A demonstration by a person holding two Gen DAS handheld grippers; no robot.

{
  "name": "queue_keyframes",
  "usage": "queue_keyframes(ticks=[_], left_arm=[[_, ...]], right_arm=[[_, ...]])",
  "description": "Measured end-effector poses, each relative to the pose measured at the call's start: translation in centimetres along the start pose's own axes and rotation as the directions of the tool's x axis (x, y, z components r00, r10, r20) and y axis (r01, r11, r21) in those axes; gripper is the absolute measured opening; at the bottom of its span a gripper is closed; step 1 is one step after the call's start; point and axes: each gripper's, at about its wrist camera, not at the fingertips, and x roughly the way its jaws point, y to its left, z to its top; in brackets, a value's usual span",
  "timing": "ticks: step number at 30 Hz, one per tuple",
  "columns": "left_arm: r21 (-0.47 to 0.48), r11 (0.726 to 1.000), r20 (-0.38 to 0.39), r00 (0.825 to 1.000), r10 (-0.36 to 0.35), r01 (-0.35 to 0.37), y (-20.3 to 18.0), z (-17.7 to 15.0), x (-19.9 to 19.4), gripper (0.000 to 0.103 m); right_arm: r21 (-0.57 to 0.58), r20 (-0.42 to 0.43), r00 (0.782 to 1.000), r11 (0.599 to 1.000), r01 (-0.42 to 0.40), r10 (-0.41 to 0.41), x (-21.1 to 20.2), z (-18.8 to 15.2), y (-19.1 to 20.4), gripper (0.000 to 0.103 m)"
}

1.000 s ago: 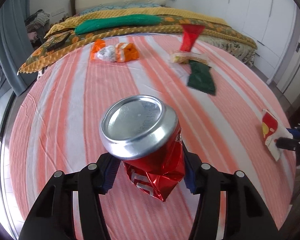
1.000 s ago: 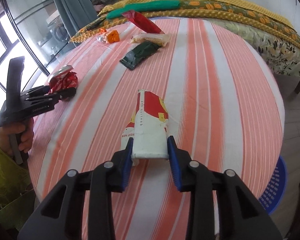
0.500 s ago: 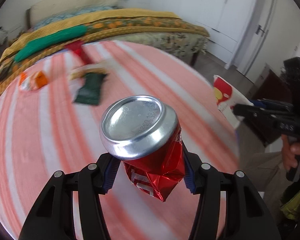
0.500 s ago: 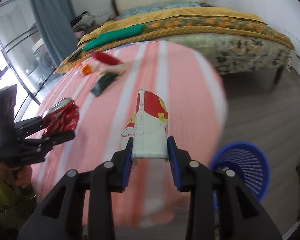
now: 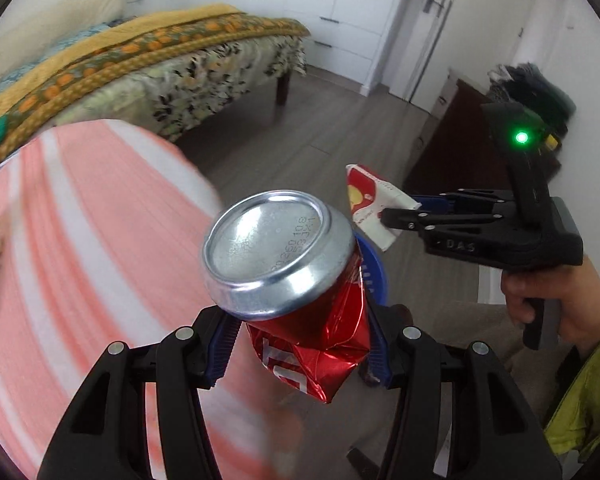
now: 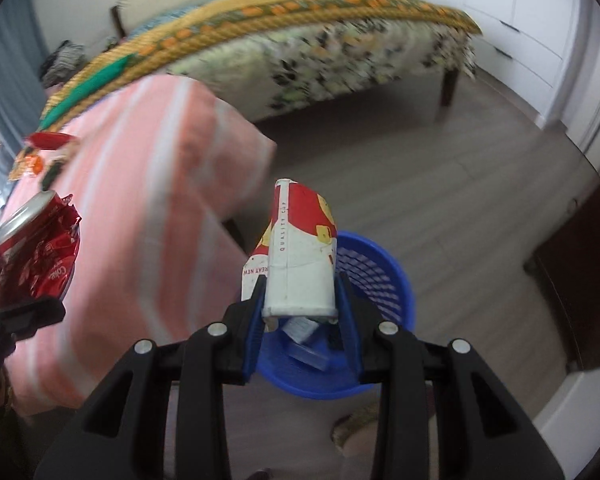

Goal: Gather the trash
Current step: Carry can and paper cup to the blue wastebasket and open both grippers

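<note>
Two pieces are picked up but not yet dropped; the round blue plastic basket (image 6: 380, 280) on the floor, just below and ahead of the right hand-held gripper (image 6: 300, 300), already holds a few scraps. More wrappers (image 6: 48, 140) lie on the pink-striped surface (image 6: 140, 200), far behind to its left. That gripper clamps a flattened red-and-white paper cup (image 6: 300, 256). The left hand-held gripper (image 5: 296, 344) pinches a crushed red aluminium can (image 5: 300, 292), jaws partly closed.
</note>
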Motion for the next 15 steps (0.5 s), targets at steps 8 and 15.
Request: queue_keyframes(ticks=[8,15], left_arm=[[0.039,0.999,-0.142,0.99,0.011,-0.006,-2.9,2.2,9.8,0.054],[0.054,0.998,-0.189,0.981,0.044,-0.035,-3.5,2.8,15.4,0.072]], right_arm=[[0.09,-0.082,0.997,0.996,0.018,-0.011,4.0,-0.1,-5.3,0.033],[0.127,-0.095,0.995,0.992,0.015,-0.003,6.3,0.3,-7.7,0.056]])
